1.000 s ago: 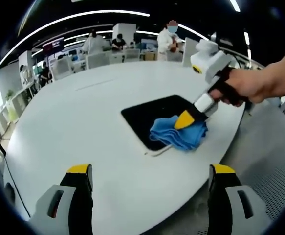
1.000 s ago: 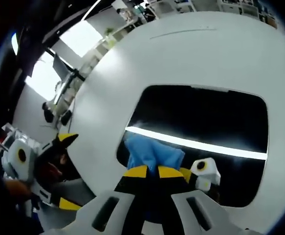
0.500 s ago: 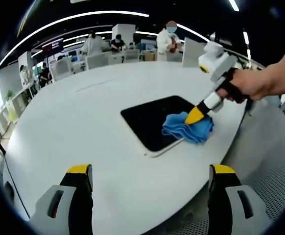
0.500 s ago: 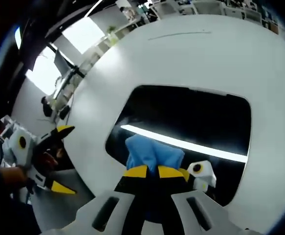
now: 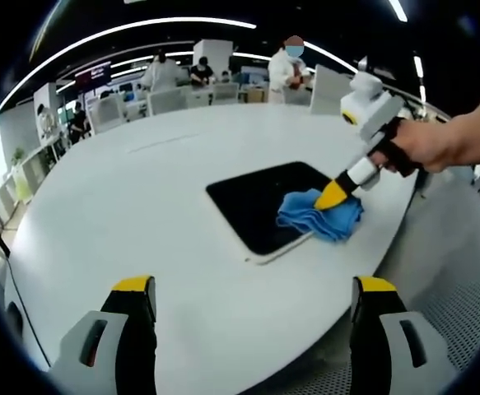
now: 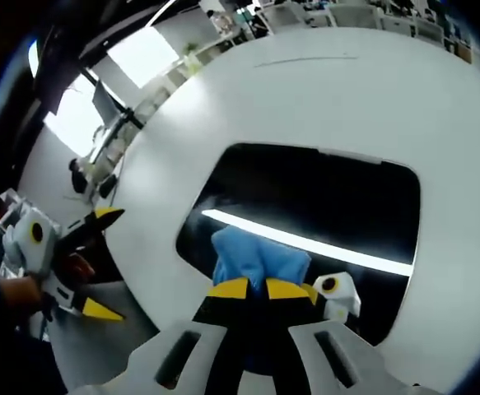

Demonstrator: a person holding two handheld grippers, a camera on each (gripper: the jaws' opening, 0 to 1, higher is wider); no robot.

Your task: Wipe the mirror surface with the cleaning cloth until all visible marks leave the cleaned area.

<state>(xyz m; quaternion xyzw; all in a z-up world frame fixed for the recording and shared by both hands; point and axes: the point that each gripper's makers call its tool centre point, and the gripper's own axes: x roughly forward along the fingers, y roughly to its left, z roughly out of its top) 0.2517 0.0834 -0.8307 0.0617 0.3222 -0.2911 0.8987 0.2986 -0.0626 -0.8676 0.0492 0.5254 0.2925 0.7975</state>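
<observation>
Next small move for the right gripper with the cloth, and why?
Probably drag the blue cloth inward across the mirror. The right gripper pins it at the mirror's near corner, half over the table, and most of the dark surface lies beyond it, unwiped. The left gripper is open, off the mirror.

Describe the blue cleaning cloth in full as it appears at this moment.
The cleaning cloth is bright blue, soft and bunched into folds. The right gripper pinches it, jaws shut on its top, and presses it onto the mirror at the near right edge, partly overhanging the white table. In the right gripper view it bulges just beyond the jaw tips.
</observation>
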